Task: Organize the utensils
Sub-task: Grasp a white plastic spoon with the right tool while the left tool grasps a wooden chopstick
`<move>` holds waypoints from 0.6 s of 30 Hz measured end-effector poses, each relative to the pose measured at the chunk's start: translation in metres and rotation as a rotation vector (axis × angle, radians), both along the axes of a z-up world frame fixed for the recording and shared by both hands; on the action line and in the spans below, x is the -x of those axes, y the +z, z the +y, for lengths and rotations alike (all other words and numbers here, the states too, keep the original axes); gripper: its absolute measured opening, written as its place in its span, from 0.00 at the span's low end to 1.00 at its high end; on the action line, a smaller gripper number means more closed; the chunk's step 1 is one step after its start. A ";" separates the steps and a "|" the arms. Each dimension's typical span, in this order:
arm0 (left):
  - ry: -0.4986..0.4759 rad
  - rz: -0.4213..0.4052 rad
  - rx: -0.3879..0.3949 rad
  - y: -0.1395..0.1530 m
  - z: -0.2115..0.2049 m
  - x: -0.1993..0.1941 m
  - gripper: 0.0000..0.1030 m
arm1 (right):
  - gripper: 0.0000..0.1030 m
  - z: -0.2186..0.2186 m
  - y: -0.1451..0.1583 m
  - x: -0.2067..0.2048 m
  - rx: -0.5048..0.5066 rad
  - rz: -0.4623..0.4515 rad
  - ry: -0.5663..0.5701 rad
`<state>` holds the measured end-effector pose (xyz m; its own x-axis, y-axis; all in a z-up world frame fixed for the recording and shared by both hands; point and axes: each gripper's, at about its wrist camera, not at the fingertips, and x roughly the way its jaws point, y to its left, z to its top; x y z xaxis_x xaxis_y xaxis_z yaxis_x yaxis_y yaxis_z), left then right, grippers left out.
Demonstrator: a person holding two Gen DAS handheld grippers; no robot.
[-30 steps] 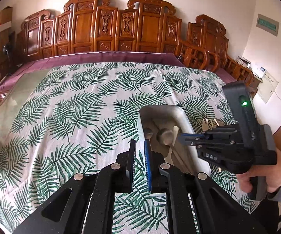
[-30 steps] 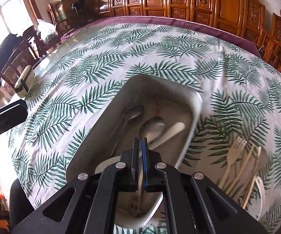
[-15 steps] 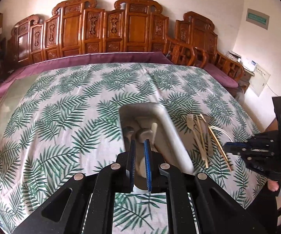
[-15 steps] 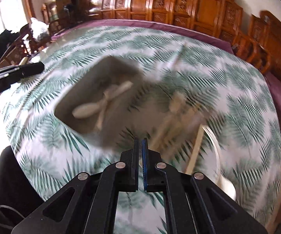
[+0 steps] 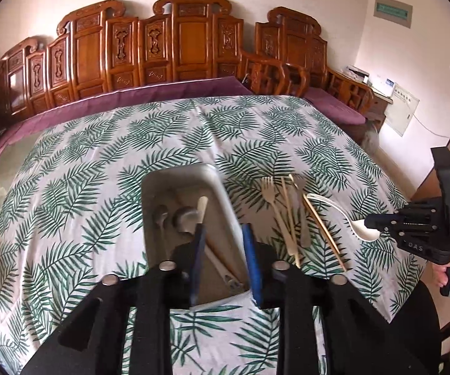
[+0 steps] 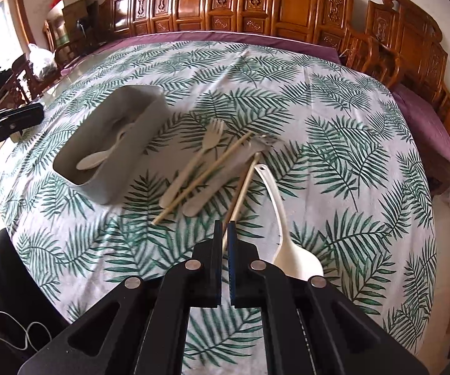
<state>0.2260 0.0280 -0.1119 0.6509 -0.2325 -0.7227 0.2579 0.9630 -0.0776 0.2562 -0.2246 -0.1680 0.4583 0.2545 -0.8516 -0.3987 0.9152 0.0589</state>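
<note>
Right wrist view: right claw (image 6: 224, 265) jaws nearly shut, just a thin slit, nothing gripped. It hangs over the near end of the loose pile, one chopstick (image 6: 240, 195) end right at the tips, whether it touches I can't tell. White ladle-type spoon (image 6: 282, 218) at 1 o'clock from the claw, bowl just beside the right finger. Cream fork (image 6: 193, 162) + 2nd chopstick (image 6: 204, 173) + a flat cream piece (knife?) w/ a metal fork head (image 6: 264, 140) at its far end, all at 11–12 o'clock, crossing each other on the counter (image 6: 334, 125). Grey tray (image 6: 150, 143) at 10 o'clock, well apart from the pile.

Left wrist view: left claw (image 5: 223, 259) jaws spread wide, empty, straddling the near end of the tray (image 5: 225, 206). Tray holds 2 metal spoons (image 5: 185, 215), a cream spoon (image 5: 202, 203) and a metal handle toward the near end, type unclear. Right claw (image 5: 371, 220) shows at 3 o'clock, by the ladle bowl.

Progress, my read: spoons mostly binned, approx half done. Left on the cloth: ladle spoon, 2 forks, flat piece, chopsticks, roughly 6 pcs. Likely next pick = ladle or the chopstick at the right claw tips. Left claw prob. just steadying the tray.
</note>
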 end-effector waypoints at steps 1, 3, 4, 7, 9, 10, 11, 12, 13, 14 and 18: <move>-0.003 0.004 -0.003 0.000 -0.004 0.000 0.25 | 0.05 -0.002 -0.002 -0.001 -0.001 0.000 -0.002; -0.009 0.013 -0.006 -0.001 -0.013 -0.001 0.35 | 0.18 -0.011 -0.007 -0.006 -0.004 0.006 -0.007; -0.013 0.015 -0.008 -0.001 -0.018 -0.002 0.41 | 0.22 -0.013 -0.010 -0.007 -0.007 0.010 -0.010; -0.025 0.026 -0.019 -0.004 -0.032 -0.004 0.42 | 0.24 -0.024 -0.021 -0.016 -0.011 0.026 -0.019; -0.033 0.035 -0.021 -0.007 -0.042 -0.005 0.42 | 0.24 -0.029 -0.028 -0.023 -0.011 0.038 -0.023; -0.037 0.041 -0.021 -0.008 -0.047 -0.006 0.42 | 0.24 -0.033 -0.033 -0.026 -0.007 0.044 -0.025; -0.042 0.047 -0.022 -0.010 -0.052 -0.007 0.42 | 0.24 -0.036 -0.038 -0.030 0.002 0.049 -0.029; -0.046 0.053 -0.023 -0.011 -0.056 -0.008 0.42 | 0.24 -0.039 -0.041 -0.033 0.005 0.054 -0.032; -0.053 0.058 -0.024 -0.013 -0.061 -0.008 0.42 | 0.24 -0.042 -0.047 -0.038 0.006 0.066 -0.034; -0.059 0.063 -0.026 -0.014 -0.065 -0.009 0.42 | 0.24 -0.044 -0.051 -0.041 0.009 0.073 -0.036; -0.085 0.090 -0.042 -0.024 -0.083 -0.012 0.42 | 0.24 -0.048 -0.067 -0.051 0.026 0.102 -0.028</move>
